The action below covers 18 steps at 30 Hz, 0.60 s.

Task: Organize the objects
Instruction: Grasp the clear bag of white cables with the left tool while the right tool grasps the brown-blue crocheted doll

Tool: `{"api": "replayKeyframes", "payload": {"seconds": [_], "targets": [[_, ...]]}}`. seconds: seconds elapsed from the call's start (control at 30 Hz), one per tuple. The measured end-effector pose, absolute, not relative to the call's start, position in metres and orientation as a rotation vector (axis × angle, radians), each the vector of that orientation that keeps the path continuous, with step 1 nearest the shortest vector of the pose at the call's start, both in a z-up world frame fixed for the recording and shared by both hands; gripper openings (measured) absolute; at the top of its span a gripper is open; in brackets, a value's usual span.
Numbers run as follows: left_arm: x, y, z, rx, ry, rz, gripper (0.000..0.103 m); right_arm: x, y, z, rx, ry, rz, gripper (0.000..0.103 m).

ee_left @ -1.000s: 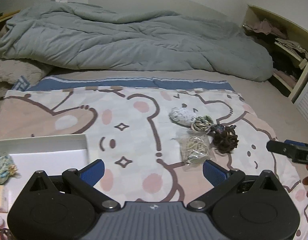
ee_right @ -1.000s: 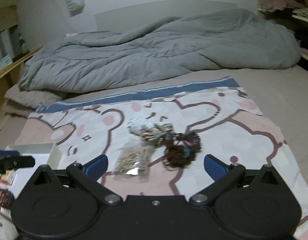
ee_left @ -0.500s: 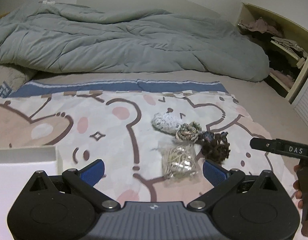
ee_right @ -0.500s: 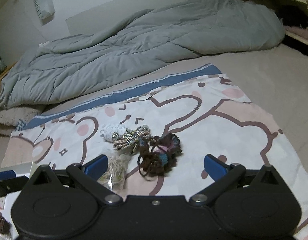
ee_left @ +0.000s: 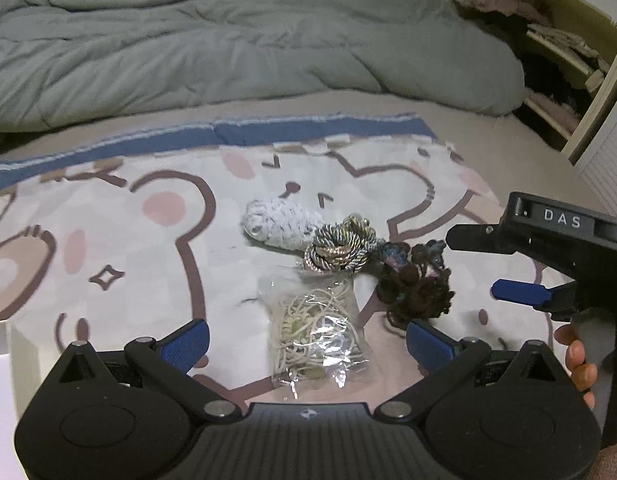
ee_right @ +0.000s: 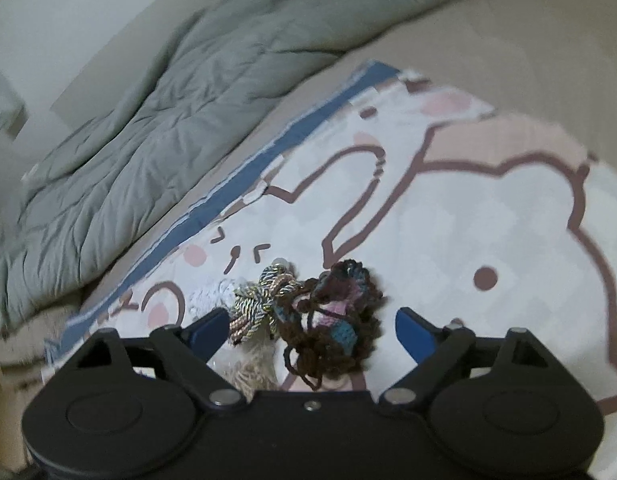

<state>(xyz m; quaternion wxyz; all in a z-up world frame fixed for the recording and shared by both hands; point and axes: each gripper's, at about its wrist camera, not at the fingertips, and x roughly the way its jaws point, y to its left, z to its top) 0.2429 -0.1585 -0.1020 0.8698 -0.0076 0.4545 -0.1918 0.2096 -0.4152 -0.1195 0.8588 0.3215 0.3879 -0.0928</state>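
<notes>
Several small items lie together on a bear-print sheet (ee_left: pixel 156 248): a clear bag of pale cord (ee_left: pixel 320 332), a white knitted piece (ee_left: pixel 276 224), a twisted gold-grey cord bundle (ee_left: pixel 340 246) and a dark brown yarn bundle (ee_left: pixel 416 292). My left gripper (ee_left: pixel 306 340) is open, its blue fingers either side of the clear bag. My right gripper (ee_right: pixel 310 330) is open, tilted, with the brown yarn bundle (ee_right: pixel 332 316) between its fingers and the cord bundle (ee_right: pixel 264 296) by its left finger. The right gripper also shows in the left wrist view (ee_left: pixel 548 256), just right of the yarn.
A grey duvet (ee_left: pixel 212 44) is bunched along the far side of the bed. A white box corner (ee_left: pixel 0 360) sits at the left edge. An open shelf with clothes (ee_left: pixel 548 40) stands at the far right.
Both grippers have moved closer to the pile. The left now straddles the clear bag. The right has tilted and come down around the brown yarn. The white box has slid almost out of view.
</notes>
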Motion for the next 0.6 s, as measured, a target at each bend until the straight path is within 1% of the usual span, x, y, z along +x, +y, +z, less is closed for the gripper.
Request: {"api": "replayKeyframes", "payload": {"seconds": [0.03, 0.17, 0.3, 0.37, 0.43, 0.6], "targets": [[0.248, -0.160, -0.107, -0.019, 0.960, -0.407, 0.103, 0.213, -0.416, -0.123, 0.687, 0.822, -0.203, 0.086], [0.265, -0.167, -0.125, -0.050, 1.009, -0.429, 0.103, 0.224, -0.418, -0.136, 0.692, 0.840, -0.199, 0.081], [0.277, -0.177, -0.142, -0.082, 1.057, -0.446, 0.103, 0.234, -0.418, -0.145, 0.685, 0.849, -0.184, 0.081], [0.281, -0.185, -0.151, -0.082, 1.082, -0.449, 0.102, 0.239, -0.416, -0.150, 0.675, 0.865, -0.184, 0.076], [0.284, -0.191, -0.157, -0.071, 1.100, -0.441, 0.102, 0.243, -0.413, -0.154, 0.656, 0.881, -0.189, 0.074], [0.290, -0.201, -0.172, -0.038, 1.145, -0.395, 0.098, 0.251, -0.407, -0.162, 0.617, 0.907, -0.162, 0.074]]}}
